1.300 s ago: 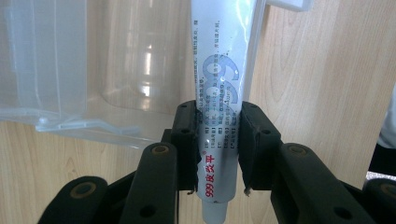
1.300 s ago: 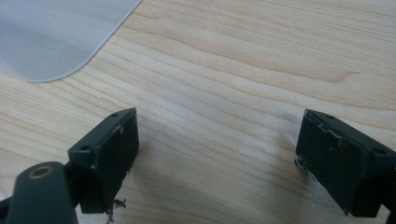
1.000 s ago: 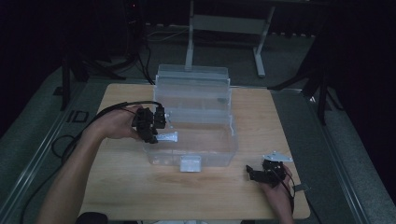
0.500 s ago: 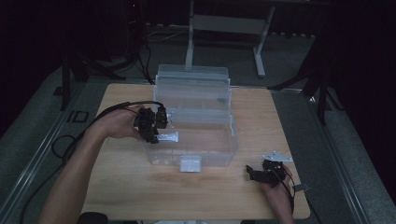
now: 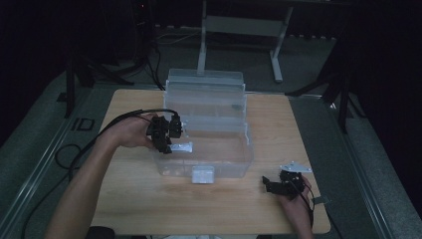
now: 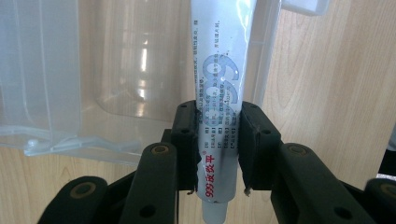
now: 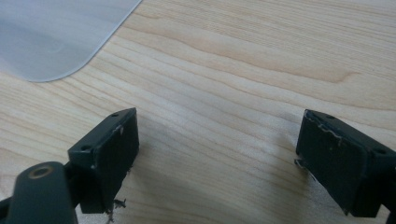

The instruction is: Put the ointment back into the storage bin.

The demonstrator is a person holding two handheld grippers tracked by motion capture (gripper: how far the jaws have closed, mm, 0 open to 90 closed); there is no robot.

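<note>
A clear plastic storage box (image 5: pixel 214 149) with its lid raised stands mid-table. My left gripper (image 5: pixel 166 137) is at the box's left wall, shut on a white ointment tube (image 5: pixel 181 148) that pokes over the rim into the box. In the left gripper view the tube (image 6: pixel 219 84) with blue print runs up between the jaws of the left gripper (image 6: pixel 217 149), its far end over the box's interior (image 6: pixel 121 70). My right gripper (image 5: pixel 276 186) rests near the table's front right, open, with bare wood between the jaws of the right gripper (image 7: pixel 217 158).
The wooden table (image 5: pixel 129 199) has free room in front of and to the right of the box. A corner of the box (image 7: pixel 51 32) lies ahead of the right gripper. Cables (image 5: pixel 74 154) trail off the left edge. A metal stand (image 5: pixel 239 25) stands behind the table.
</note>
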